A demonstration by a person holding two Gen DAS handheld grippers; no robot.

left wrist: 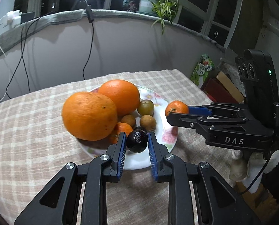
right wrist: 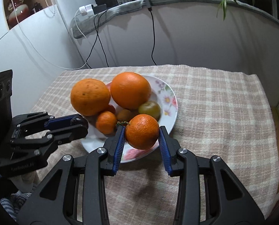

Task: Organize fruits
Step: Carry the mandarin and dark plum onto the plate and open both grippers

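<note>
A flowered white plate (left wrist: 159,101) (right wrist: 169,93) on the checked cloth holds two big oranges (left wrist: 89,115) (right wrist: 130,90), a small mandarin (right wrist: 106,121), a green plum (left wrist: 145,107) (right wrist: 149,109) and small brown fruits (left wrist: 148,122). My left gripper (left wrist: 136,140) is shut on a dark purple plum (left wrist: 137,140) over the plate's near rim. My right gripper (right wrist: 141,132) is shut on a mandarin (right wrist: 142,131) (left wrist: 176,108) with a short green stem, also over the plate's near edge. Each gripper shows in the other's view, the left gripper (right wrist: 77,121) at the left and the right gripper (left wrist: 177,112) at the right.
The table (right wrist: 214,103) is covered by a beige checked cloth and stands against a curved wall. Black cables (left wrist: 88,56) hang down behind it. Boxes and a green packet (left wrist: 203,69) sit off the table's right side. A potted plant (left wrist: 154,1) stands on the ledge above.
</note>
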